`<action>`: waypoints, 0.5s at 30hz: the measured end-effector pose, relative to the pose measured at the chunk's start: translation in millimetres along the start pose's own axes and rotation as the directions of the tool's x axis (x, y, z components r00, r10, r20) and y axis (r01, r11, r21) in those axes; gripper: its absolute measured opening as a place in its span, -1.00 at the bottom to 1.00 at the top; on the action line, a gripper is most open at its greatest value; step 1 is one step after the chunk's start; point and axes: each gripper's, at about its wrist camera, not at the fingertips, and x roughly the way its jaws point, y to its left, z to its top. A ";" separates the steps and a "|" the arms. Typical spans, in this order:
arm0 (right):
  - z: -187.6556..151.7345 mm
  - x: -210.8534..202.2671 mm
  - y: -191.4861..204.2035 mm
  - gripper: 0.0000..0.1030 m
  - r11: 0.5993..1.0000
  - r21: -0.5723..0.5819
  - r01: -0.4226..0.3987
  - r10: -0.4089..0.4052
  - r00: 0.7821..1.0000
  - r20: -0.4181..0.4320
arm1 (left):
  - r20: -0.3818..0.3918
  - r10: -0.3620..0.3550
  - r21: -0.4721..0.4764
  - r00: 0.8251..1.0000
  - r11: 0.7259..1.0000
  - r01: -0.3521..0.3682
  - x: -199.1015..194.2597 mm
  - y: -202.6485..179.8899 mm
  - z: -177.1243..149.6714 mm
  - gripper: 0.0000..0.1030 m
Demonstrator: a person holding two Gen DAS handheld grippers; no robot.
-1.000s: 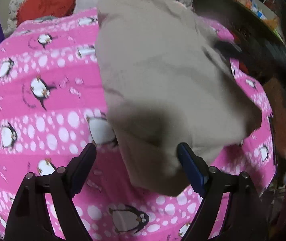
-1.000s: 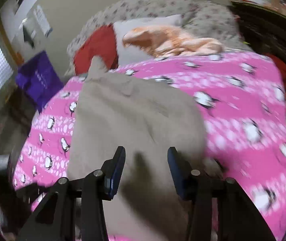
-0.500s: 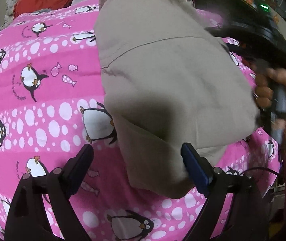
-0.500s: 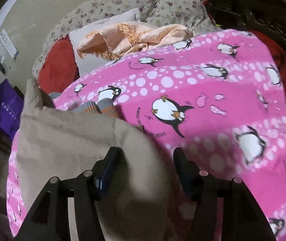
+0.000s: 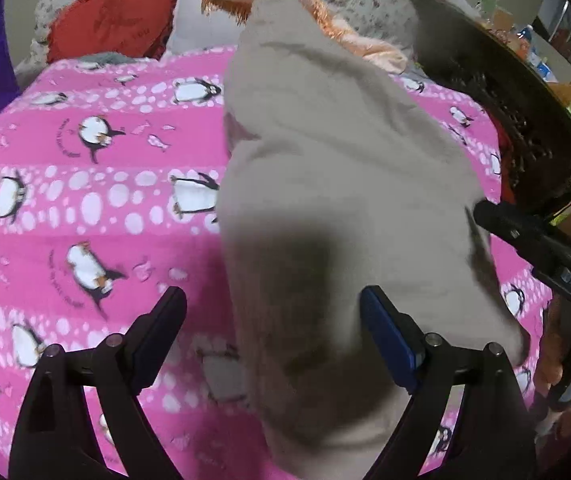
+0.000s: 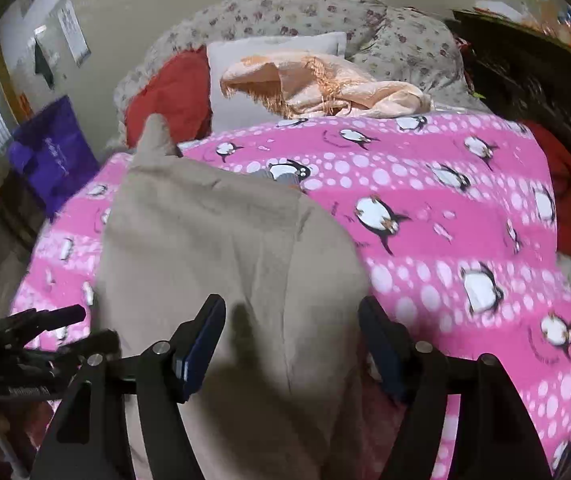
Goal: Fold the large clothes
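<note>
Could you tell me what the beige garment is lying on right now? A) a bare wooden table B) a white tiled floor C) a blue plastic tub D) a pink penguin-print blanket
D: the beige garment lies spread over the pink penguin-print blanket on the bed, with both claws open.

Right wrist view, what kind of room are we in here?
Most likely a bedroom: a bed covered by a pink penguin blanket, pillows piled at its head against the wall, and a beige garment laid out on it.
</note>
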 end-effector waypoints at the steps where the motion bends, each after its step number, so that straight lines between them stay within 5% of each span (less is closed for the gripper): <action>1: 7.1 9.0 2.9 0.39 0.999 0.002 0.043 -0.043 0.999 -0.007 | -0.007 -0.001 0.002 1.000 1.000 0.001 3.3 -0.6 1.6 0.76; 4: 24.8 31.8 -1.7 0.37 0.997 0.037 0.064 -0.063 0.998 -0.012 | -0.004 0.015 0.051 1.000 0.999 -0.014 15.6 -12.8 10.9 0.76; 6: 30.7 51.0 -10.8 -0.12 0.992 0.067 0.106 -0.103 0.993 -0.052 | -0.016 0.025 0.093 1.000 0.995 -0.024 21.7 -22.3 17.7 0.76; 7: 30.2 58.8 -18.6 -0.19 0.986 0.100 0.131 -0.126 0.990 -0.058 | -0.028 0.028 0.110 0.999 0.994 -0.025 27.0 -26.7 22.9 0.79; 10: 17.9 76.5 -38.6 -0.05 0.972 0.181 0.147 -0.139 0.989 -0.054 | -0.060 -0.003 0.067 0.998 0.998 0.007 41.5 -22.6 33.3 0.84; 15: 7.6 66.7 -59.3 0.19 0.962 0.266 0.063 -0.055 0.998 -0.040 | -0.072 -0.063 0.025 0.995 0.998 0.065 38.2 -11.1 29.7 0.87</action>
